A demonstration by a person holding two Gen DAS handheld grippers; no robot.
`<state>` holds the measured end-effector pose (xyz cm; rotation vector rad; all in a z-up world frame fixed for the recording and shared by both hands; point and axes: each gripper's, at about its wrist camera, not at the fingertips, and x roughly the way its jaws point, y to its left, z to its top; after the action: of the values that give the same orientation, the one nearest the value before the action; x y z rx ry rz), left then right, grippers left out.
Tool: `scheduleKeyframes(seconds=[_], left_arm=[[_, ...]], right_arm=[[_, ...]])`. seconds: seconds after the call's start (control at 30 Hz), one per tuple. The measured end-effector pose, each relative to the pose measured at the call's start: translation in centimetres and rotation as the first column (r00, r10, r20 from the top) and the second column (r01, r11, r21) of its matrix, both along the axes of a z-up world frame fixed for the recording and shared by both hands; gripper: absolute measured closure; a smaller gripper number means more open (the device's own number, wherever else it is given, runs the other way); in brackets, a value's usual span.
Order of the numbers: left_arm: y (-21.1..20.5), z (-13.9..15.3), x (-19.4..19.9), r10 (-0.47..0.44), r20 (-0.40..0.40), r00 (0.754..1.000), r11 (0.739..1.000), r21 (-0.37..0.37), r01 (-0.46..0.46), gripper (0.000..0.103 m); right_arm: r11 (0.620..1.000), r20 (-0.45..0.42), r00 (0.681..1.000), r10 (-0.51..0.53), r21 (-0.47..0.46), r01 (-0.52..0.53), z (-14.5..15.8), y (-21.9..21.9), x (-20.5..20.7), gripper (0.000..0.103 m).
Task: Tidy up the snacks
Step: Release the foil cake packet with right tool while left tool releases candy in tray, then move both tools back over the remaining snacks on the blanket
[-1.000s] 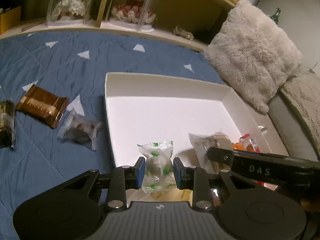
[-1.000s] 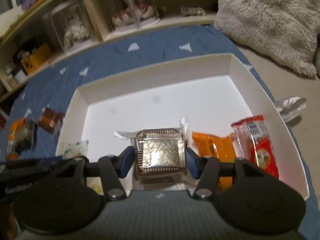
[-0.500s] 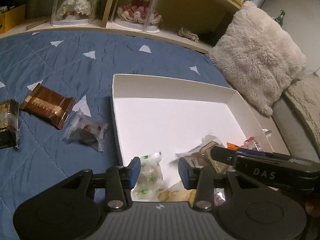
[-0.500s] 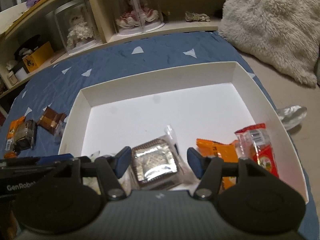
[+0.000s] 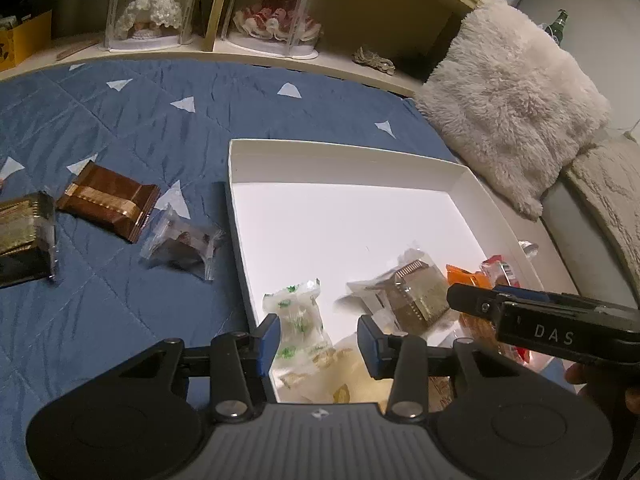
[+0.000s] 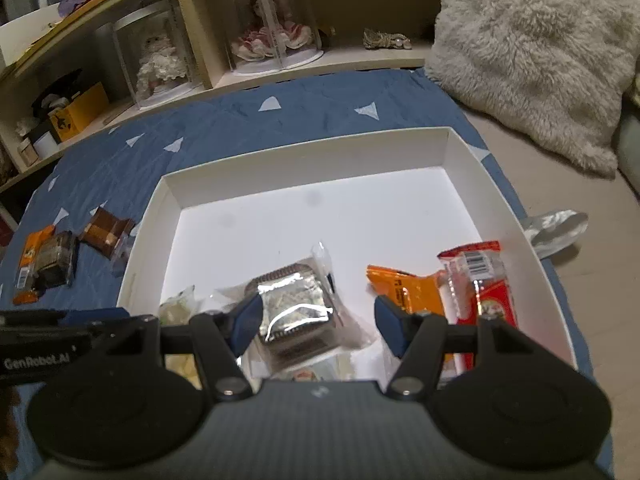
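Observation:
A white box point(image 5: 344, 151) point(image 6: 308, 148) lies on the blue quilt. In its near end lie a green-and-white candy point(image 5: 298, 316) point(image 6: 176, 306), a silver foil snack point(image 5: 416, 292) point(image 6: 294, 304), an orange packet point(image 6: 400, 286) and a red packet point(image 6: 482, 284). My left gripper point(image 5: 318, 340) is open above the candy, which lies loose beside its left finger. My right gripper point(image 6: 316, 320) is open over the foil snack and holds nothing. On the quilt to the left lie a brown wrapper point(image 5: 106, 204) point(image 6: 106, 232), a clear-wrapped dark snack point(image 5: 180, 246) and a gold-and-black packet point(image 5: 24, 240) point(image 6: 44, 264).
A fluffy cream pillow point(image 5: 508, 92) point(image 6: 536, 52) lies to the right of the box. A low wooden shelf point(image 5: 256, 60) with doll display cases point(image 5: 148, 8) runs along the back. A crumpled silver wrapper point(image 6: 556, 228) lies beside the box's right wall.
Both grippers opened, letting go of the candy and the foil snack, which now lie in the box. Both have drawn back and up from the box.

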<state>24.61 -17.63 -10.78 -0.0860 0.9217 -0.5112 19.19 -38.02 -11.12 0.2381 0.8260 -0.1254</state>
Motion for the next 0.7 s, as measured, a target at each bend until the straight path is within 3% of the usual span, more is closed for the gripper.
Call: scheduleKeyframes(seconds=[0.23,0.3,0.63,0.7], left_arm=[[0.9,1.7,-1.3,0.012,0.024,1.0,1.0,0.0,-0.012,0.057],[1.2,2.1,-1.7,0.016,0.032,0.999,1.0,0.0,-0.016,0.051],[2.7,3.4,-3.9,0.022,0.053,0.998,1.0,0.005,-0.022,0.05],[3.1,3.7,-4.3,0.027,0.061,0.998,1.0,0.008,-0.028,0.043]], right_arm=[[1.0,0.022,1.0,0.005,-0.017,-0.005,1.2,0.2,-2.0,0.033],[1.0,0.032,0.999,0.003,-0.021,-0.003,1.6,0.3,-2.6,0.031],[1.0,0.062,0.998,-0.016,-0.022,0.017,3.0,0.3,-4.9,0.028],[1.0,0.07,0.997,-0.021,-0.02,0.022,3.3,0.2,-5.6,0.027]])
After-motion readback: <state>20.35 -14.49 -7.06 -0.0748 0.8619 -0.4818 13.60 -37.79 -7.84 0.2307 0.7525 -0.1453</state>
